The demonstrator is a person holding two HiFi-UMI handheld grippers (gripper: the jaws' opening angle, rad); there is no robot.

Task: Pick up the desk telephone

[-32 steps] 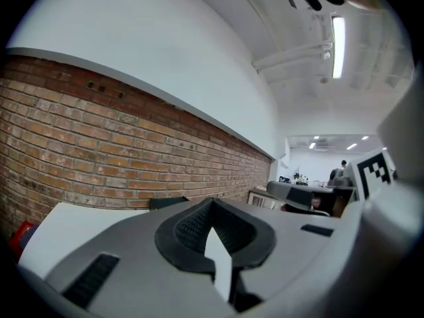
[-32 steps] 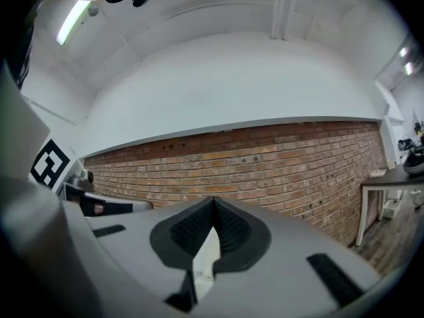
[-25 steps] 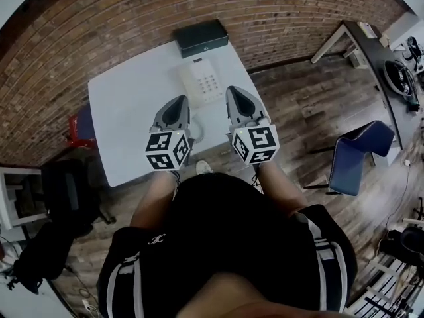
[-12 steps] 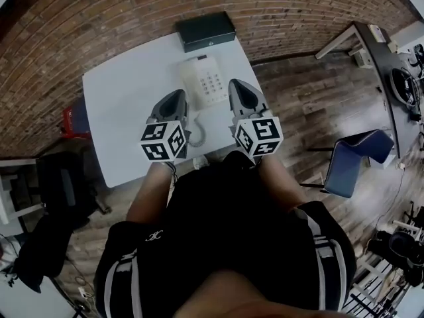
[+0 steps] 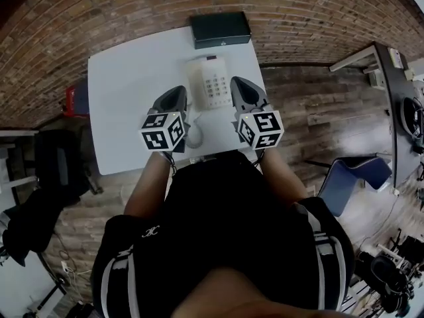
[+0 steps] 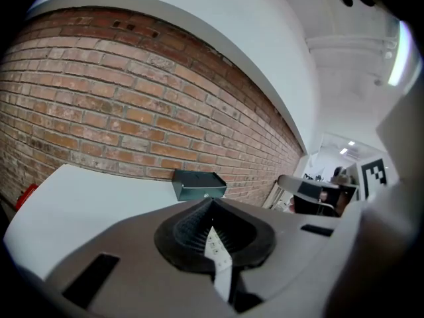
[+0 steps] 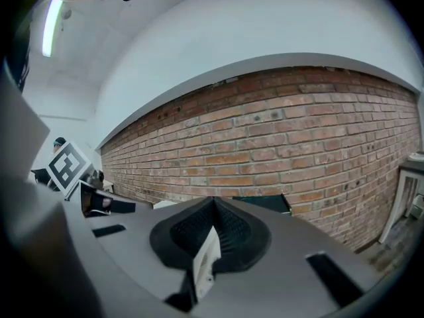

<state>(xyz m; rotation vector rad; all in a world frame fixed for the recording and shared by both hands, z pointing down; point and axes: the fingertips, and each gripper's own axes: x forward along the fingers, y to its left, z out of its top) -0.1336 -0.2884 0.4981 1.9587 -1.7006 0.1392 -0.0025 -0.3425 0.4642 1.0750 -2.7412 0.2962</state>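
Note:
A white desk telephone (image 5: 209,83) with a keypad lies on the white table (image 5: 126,91), and its coiled cord (image 5: 194,135) trails toward the table's near edge. My left gripper (image 5: 176,93) hovers just left of the phone, jaws shut and empty. My right gripper (image 5: 238,83) sits close by the phone's right edge, also shut and empty. In the left gripper view a sliver of the phone (image 6: 219,252) shows behind the shut jaws (image 6: 212,202). The right gripper view shows the same phone (image 7: 205,262) below its shut jaws (image 7: 213,200).
A dark green box (image 5: 220,29) stands at the table's far edge against the brick wall (image 5: 132,5). A blue chair (image 5: 351,175) is at the right, a red item (image 5: 71,102) and black bags (image 5: 46,177) at the left. A dark desk (image 5: 397,78) stands far right.
Both grippers have moved forward and down toward the telephone and now flank it more closely. Their jaws stayed shut.

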